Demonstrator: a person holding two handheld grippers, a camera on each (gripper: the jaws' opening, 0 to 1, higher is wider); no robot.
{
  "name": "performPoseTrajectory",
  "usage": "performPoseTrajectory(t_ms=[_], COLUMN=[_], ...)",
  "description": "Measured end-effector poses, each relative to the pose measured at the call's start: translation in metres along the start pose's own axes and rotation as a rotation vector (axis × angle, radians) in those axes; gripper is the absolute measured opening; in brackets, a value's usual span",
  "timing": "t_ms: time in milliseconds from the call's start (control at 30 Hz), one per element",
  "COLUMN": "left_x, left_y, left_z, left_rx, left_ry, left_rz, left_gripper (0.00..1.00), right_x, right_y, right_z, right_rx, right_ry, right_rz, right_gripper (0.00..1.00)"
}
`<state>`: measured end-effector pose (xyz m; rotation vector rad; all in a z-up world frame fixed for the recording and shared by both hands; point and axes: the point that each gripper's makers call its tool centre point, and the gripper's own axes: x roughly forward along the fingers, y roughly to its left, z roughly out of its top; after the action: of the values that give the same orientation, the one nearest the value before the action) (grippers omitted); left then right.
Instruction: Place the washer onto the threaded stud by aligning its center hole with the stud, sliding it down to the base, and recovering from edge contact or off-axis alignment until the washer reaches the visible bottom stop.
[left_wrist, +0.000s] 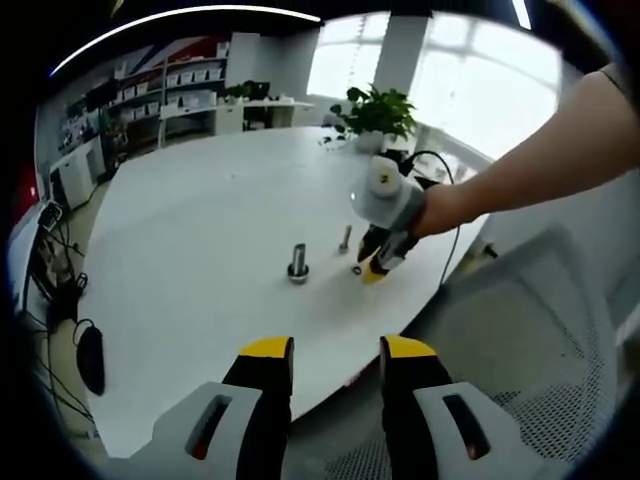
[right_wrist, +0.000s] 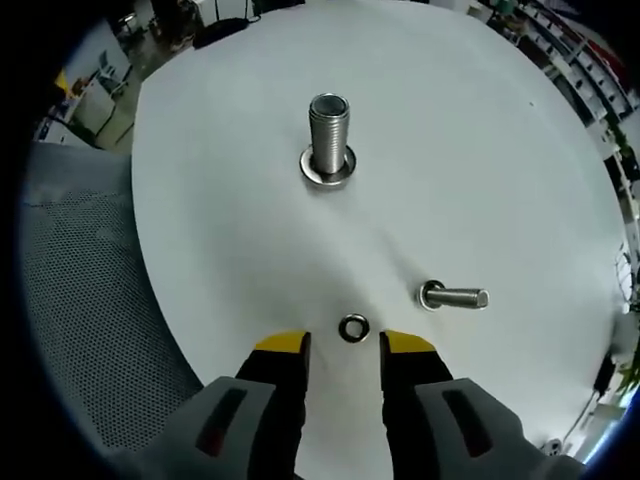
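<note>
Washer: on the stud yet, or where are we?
Not yet. The washer lies flat on the white table, between the open tips of the right tongs, ungripped. The small stud stands bare; the large threaded stud already carries a ring at its base. Left: grasp, align, slide down.

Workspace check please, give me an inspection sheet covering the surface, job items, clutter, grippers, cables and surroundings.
Surface: white round table, mostly bare.
Job's things: small washer lying flat on the table between the right gripper's jaw tips; large threaded stud upright with a ring at its base; smaller bolt standing nearby.
Clutter: nothing seen beyond a potted plant at the table's far edge.
Grippers: right gripper open, low over the washer, not yet closed on it; left gripper open, held back off the table.
Cables: black cable trailing behind the right gripper; more on the floor.
Surroundings: mesh chair, shelving, bright windows.
</note>
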<state>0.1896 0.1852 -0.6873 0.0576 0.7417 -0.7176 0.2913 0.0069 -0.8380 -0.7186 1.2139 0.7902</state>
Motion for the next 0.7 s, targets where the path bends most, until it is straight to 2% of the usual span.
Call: performPoseTrajectory(t_ms=[700], left_x=[-0.005], left_y=[0.013], left_z=[0.008], left_rx=[-0.046], left_ry=[-0.05], left_rz=[0.048], left_gripper=[0.33], right_x=[0.003], right_y=[0.0], right_z=[0.003], right_rx=[0.014], right_ry=[-0.004], right_rz=[0.014], right_gripper=[0.29])
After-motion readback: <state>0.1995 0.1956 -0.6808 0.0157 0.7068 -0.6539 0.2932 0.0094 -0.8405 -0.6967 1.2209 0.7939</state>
